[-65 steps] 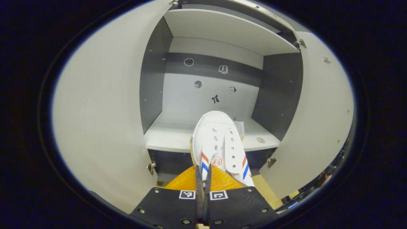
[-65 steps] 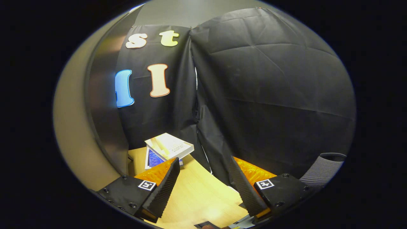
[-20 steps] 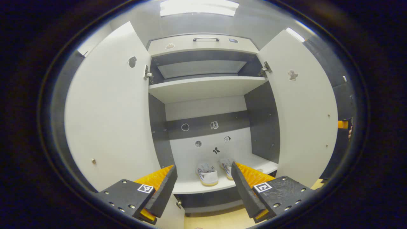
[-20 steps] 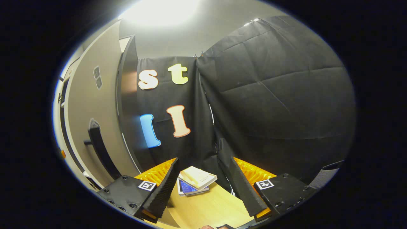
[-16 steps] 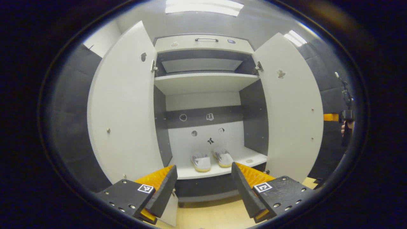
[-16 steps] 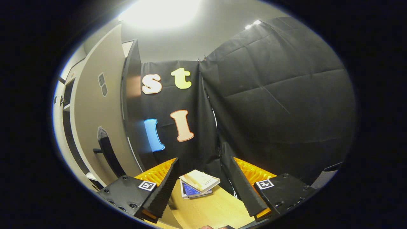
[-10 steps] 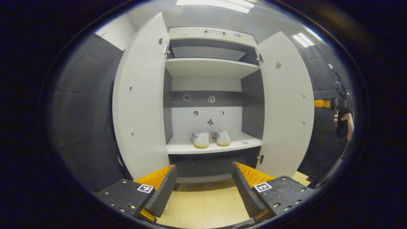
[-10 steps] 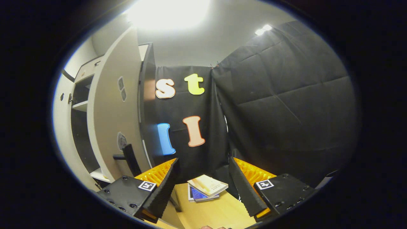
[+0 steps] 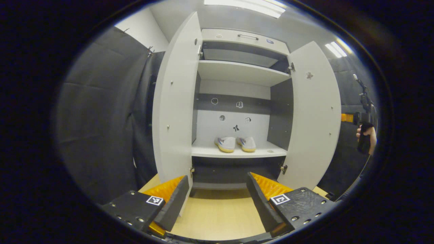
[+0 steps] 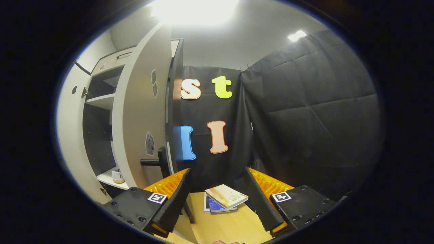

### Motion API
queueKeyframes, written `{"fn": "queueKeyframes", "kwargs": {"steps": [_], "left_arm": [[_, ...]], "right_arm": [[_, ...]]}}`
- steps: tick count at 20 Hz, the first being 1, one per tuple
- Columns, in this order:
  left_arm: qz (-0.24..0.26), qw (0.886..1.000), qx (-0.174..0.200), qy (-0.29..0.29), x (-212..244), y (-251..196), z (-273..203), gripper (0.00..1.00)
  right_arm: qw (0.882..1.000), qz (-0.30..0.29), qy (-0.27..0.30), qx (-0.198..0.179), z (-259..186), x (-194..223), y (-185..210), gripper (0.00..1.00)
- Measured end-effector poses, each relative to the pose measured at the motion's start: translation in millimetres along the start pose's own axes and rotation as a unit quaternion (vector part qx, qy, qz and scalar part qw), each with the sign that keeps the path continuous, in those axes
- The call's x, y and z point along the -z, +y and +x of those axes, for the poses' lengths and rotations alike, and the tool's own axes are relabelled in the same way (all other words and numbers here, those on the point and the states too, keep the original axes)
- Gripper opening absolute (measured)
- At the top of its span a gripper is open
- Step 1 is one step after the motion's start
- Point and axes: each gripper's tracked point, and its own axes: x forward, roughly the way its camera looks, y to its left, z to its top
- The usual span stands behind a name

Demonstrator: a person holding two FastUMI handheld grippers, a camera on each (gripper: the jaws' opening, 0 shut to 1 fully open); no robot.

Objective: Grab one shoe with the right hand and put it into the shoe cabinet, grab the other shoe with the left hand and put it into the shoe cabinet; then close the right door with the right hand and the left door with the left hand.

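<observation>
Two white shoes (image 9: 234, 143) sit side by side on the lower shelf (image 9: 237, 153) of the shoe cabinet. Both doors stand wide: the left door (image 9: 174, 112) and the right door (image 9: 315, 115). My left gripper (image 9: 217, 200) is open and empty, held back from the cabinet over the wooden floor. In the right gripper view, my right gripper (image 10: 217, 200) is open and empty just outside the right door (image 10: 140, 112), near its black handle (image 10: 159, 162). Part of one shoe (image 10: 117, 176) peeks from the shelf there. The right gripper (image 9: 356, 118) also shows in a hand beyond the right door.
A stack of books (image 10: 223, 200) lies on the wooden floor (image 10: 223, 227) against the black cloth wall. An upper shelf (image 9: 240, 71) and a top drawer (image 9: 244, 37) sit above the shoes. Black cloth hangs left of the cabinet (image 9: 101, 125).
My left gripper let go of the shoe on the shelf, opened and drew back from the cabinet. My right gripper turned left, bringing the right door and its handle into view.
</observation>
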Motion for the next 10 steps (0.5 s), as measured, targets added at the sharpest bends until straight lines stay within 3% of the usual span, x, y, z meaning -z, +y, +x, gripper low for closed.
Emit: {"fn": "queueKeyframes", "kwargs": {"steps": [1, 2, 5, 10], "left_arm": [[-0.002, 1.0, -0.003, -0.002, 0, 2, -2, 0.98], [-0.003, 1.0, -0.005, -0.003, 0, 5, -3, 0.97], [-0.008, 1.0, -0.013, 0.006, 9, 12, -5, 0.98], [-0.026, 0.999, -0.025, 0.01, 12, 22, -13, 0.97]], "right_arm": [[1.0, -0.004, -0.004, 0.0, -1, -1, 2, 0.96], [1.0, -0.012, -0.01, 0.004, -3, -2, 4, 0.92], [0.999, -0.035, -0.028, 0.011, -8, -5, 13, 0.96], [1.0, -0.006, -0.01, -0.028, -15, 2, 48, 0.96]]}}
